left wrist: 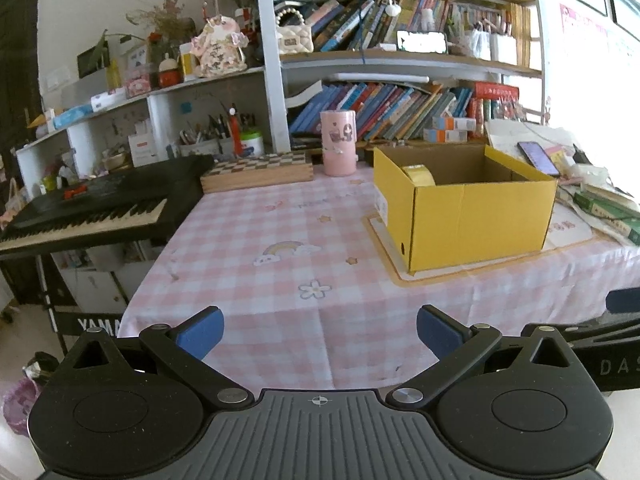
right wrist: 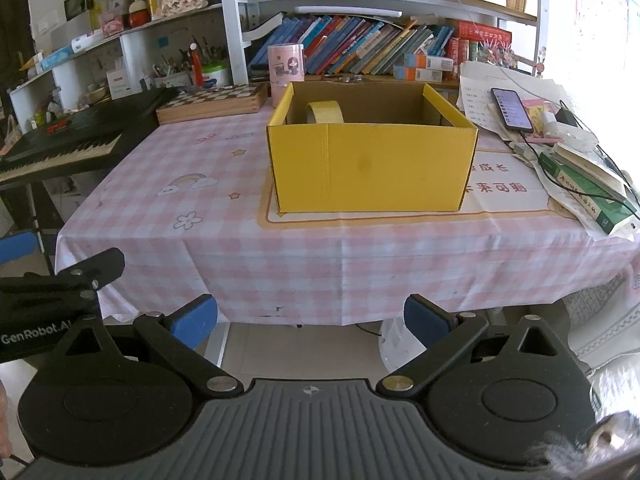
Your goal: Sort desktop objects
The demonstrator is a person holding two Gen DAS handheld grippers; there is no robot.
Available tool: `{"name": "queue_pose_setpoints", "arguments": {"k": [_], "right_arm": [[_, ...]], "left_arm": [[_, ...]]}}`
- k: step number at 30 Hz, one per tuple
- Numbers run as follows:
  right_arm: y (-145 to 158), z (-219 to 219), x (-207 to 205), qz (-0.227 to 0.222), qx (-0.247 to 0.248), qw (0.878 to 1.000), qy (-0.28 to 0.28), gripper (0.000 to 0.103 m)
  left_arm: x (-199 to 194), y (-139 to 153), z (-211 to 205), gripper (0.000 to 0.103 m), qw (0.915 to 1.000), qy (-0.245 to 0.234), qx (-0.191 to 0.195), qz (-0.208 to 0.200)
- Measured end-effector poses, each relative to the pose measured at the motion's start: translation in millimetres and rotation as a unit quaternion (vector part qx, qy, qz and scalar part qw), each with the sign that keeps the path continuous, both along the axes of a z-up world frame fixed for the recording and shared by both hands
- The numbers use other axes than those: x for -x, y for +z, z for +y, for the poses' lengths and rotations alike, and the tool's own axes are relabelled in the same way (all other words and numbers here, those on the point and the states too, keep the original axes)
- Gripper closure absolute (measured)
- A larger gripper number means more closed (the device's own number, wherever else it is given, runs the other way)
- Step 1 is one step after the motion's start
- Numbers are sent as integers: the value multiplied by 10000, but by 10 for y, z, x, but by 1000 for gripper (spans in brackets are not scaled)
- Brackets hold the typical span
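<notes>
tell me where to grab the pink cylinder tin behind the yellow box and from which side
Grip the pink tin across its round body near mid-height, coming in level from the front-left with either open gripper. It stands upright, and the yellow box crowds its right side while the checkered board sits close on its left.

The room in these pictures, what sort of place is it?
Most likely a home study or child's room: a bookshelf crammed with books, a keyboard piano beside the table, and a pink checked tablecloth with cartoon rainbows under a yellow cardboard box.
</notes>
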State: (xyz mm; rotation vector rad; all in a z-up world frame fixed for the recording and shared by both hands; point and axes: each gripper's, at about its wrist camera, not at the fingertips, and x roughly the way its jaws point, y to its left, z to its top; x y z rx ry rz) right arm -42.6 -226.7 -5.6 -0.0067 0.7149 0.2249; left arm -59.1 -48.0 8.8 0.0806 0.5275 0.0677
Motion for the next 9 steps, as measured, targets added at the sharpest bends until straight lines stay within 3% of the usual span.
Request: {"name": "queue_pose_setpoints", "arguments": {"k": [9], "right_arm": [[-1, 10, 19, 42, 20, 10000, 20, 2]], "left_arm": [[-7, 1, 2, 0, 10000, 59, 31, -37]]}}
